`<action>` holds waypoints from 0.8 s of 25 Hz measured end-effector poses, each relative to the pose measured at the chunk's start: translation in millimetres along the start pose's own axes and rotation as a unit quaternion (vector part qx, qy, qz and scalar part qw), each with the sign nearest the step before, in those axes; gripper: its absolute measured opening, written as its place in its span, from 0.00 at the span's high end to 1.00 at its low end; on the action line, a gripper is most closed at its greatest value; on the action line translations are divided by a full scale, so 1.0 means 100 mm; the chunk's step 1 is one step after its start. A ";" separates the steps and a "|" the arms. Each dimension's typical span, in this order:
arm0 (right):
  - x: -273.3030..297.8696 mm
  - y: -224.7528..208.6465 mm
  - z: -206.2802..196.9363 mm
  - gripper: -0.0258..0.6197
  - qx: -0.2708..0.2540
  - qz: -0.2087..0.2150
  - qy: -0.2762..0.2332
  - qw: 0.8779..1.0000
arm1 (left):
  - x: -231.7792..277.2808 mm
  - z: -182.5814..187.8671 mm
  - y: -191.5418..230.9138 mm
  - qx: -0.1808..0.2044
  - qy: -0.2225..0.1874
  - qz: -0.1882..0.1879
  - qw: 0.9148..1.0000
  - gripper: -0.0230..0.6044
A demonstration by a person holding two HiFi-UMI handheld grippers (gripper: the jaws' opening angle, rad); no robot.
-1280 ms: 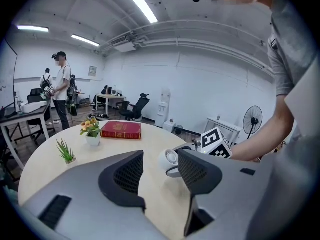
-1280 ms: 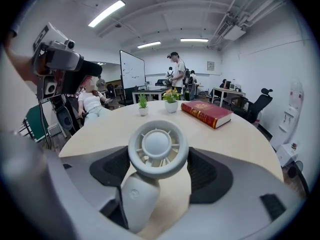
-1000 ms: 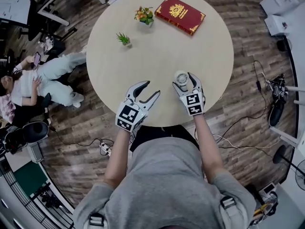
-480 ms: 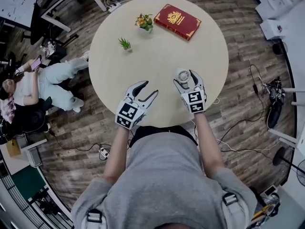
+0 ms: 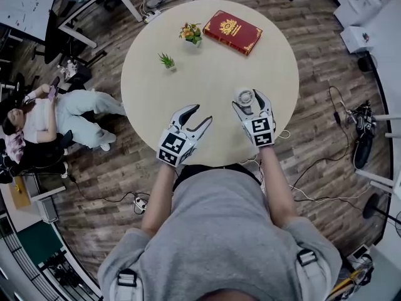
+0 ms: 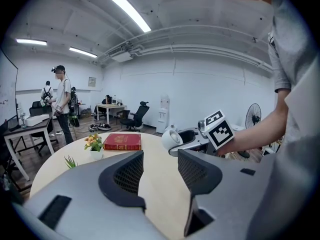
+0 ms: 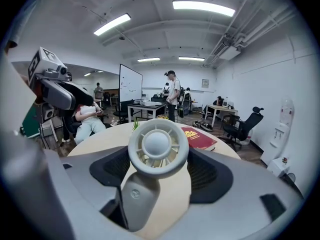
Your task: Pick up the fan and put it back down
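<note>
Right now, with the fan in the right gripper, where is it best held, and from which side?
Across the round head of the fan, as the right gripper does now: one pad on each side of the rim, coming from the stem end. The rim looks even and wide, probably a steadier seat than the tilted stem.

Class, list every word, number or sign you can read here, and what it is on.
No text can be read.
Red book: gold crest and lettering, too small.
Fan: round logo on its stand, blurred.
Marker cube on the right hand-held gripper: black-and-white squares, no words.
</note>
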State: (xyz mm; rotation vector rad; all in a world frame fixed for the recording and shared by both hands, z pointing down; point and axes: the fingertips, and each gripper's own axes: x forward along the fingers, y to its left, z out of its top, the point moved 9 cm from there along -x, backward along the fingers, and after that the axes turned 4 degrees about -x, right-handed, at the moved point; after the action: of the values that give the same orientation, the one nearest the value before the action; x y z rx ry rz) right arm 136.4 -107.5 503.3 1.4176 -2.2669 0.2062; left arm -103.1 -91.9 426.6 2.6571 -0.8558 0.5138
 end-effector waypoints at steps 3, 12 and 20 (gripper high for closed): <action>-0.07 0.03 0.07 0.39 -0.002 0.004 -0.002 1.000 | -0.05 -0.03 -0.03 0.000 0.000 0.002 1.000 0.60; -0.16 0.07 0.01 0.39 -0.004 0.008 -0.005 1.000 | -0.15 -0.09 -0.10 -0.004 -0.005 0.016 1.000 0.60; -0.21 0.09 -0.01 0.39 -0.004 0.011 -0.006 1.000 | -0.21 -0.10 -0.15 -0.005 -0.008 0.023 1.000 0.60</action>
State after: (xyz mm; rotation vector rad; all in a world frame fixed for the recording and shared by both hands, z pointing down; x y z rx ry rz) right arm 136.7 -85.8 495.3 1.3928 -2.2916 0.1951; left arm -112.2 -65.8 423.6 2.6419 -0.9236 0.4983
